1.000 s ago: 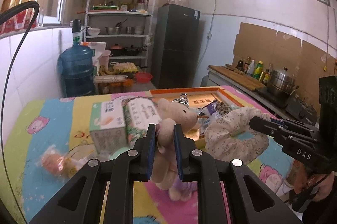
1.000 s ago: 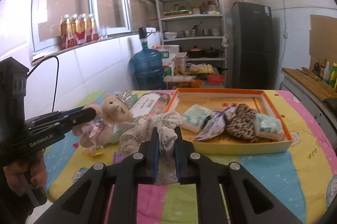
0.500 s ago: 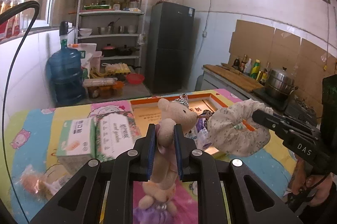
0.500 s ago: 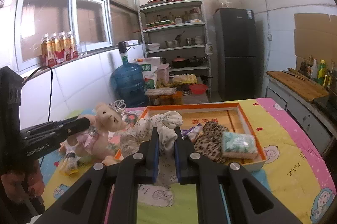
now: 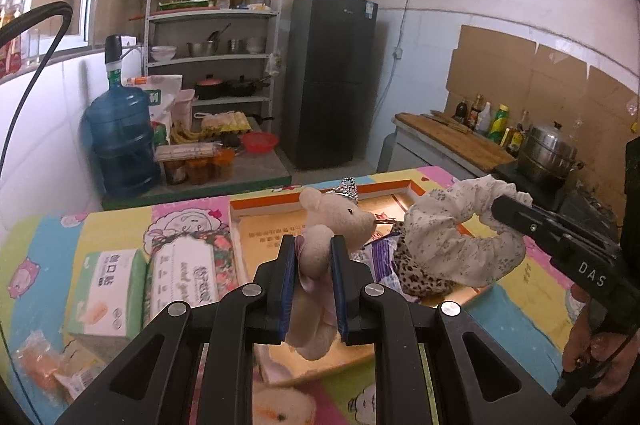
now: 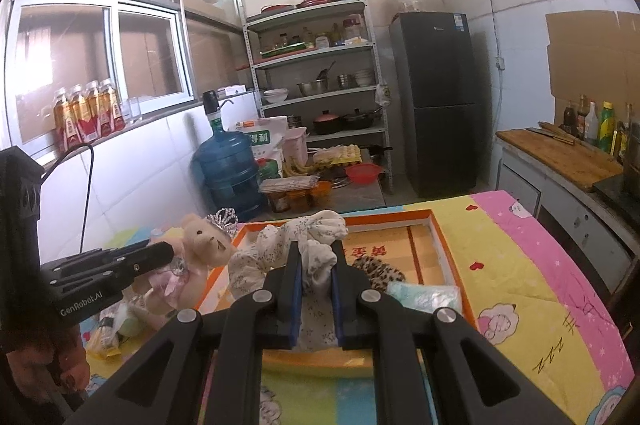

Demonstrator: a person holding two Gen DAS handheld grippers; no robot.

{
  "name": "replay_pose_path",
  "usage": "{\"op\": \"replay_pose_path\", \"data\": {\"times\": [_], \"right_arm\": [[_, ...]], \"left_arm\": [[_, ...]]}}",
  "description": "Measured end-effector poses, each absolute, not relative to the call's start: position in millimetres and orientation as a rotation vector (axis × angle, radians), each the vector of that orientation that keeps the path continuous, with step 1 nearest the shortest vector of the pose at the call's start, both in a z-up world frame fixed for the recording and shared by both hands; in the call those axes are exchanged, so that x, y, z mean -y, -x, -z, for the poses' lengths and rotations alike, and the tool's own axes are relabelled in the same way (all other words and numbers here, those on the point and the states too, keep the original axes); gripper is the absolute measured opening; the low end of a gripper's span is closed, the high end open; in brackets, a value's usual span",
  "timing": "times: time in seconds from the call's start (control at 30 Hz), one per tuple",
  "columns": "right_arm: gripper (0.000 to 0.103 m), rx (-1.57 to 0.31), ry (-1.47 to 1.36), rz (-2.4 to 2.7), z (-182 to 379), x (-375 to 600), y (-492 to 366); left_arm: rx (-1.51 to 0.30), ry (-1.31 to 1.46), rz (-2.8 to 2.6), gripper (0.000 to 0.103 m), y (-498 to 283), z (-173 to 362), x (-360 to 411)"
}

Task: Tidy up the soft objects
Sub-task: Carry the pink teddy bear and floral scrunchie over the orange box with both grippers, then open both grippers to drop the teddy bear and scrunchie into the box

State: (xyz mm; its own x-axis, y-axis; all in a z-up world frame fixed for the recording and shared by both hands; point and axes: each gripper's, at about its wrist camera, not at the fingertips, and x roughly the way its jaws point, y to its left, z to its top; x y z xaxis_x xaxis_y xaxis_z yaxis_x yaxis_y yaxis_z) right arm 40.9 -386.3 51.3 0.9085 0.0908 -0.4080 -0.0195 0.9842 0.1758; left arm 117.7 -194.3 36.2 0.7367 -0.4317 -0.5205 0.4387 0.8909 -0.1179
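My left gripper (image 5: pixel 313 245) is shut on a pink teddy bear (image 5: pixel 332 221) with a silver crown, held in the air over the near edge of the orange tray (image 5: pixel 256 207). The bear also shows in the right wrist view (image 6: pixel 204 241). My right gripper (image 6: pixel 315 253) is shut on a white floral scrunchie (image 6: pixel 304 237), held above the tray (image 6: pixel 452 257); it also shows in the left wrist view (image 5: pixel 460 241). A leopard scrunchie (image 6: pixel 378 271) and a pale green packet (image 6: pixel 424 297) lie in the tray.
Two tissue packs (image 5: pixel 108 289) (image 5: pixel 188 277) and an orange snack bag (image 5: pixel 44 373) lie on the colourful tablecloth at left. A purple wrapper (image 5: pixel 382 257) lies in the tray. A water jug (image 5: pixel 120 141), shelves and a fridge stand behind the table.
Both grippers have risen and moved toward the tray with their loads. The bear and the floral scrunchie now hang higher, over the tray.
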Motion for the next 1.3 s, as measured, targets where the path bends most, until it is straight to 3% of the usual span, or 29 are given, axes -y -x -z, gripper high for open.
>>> {"op": "replay_pose_path", "data": {"times": [0.63,1.3], "right_arm": [[0.013,-0.510,-0.222,-0.020,-27,431,-105],[0.014,-0.588,-0.251,0.000,6,438,-142]], "left_arm": [[-0.704,-0.017,0.443,0.017,-179,3,238],[-0.721,0.008,0.429,0.018,-198,22,253]]}}
